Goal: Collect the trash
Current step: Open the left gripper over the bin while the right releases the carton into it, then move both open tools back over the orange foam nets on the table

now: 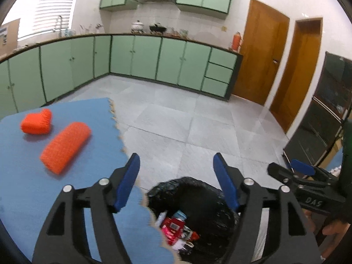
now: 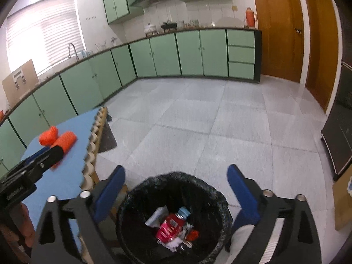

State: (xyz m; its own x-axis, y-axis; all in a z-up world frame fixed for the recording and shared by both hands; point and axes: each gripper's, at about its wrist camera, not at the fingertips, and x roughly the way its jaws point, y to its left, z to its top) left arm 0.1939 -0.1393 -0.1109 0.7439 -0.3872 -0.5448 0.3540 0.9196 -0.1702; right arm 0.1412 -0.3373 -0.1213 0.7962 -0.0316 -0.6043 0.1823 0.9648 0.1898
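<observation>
A bin lined with a black bag stands on the floor beside the blue table; red, white and blue wrappers lie in its bottom. My right gripper hangs over the bin, open, with nothing between its blue pads. My left gripper is open and empty too, above the table's edge and the bin. Two orange knitted pieces lie on the blue table mat. The right gripper shows at the right of the left wrist view, and the left gripper's finger at the left of the right wrist view.
Green cabinets run along two walls with a worktop on them. Wooden doors stand at the back right, a dark cabinet at the right. Grey floor tiles stretch beyond the bin. A person's hand holds the right gripper.
</observation>
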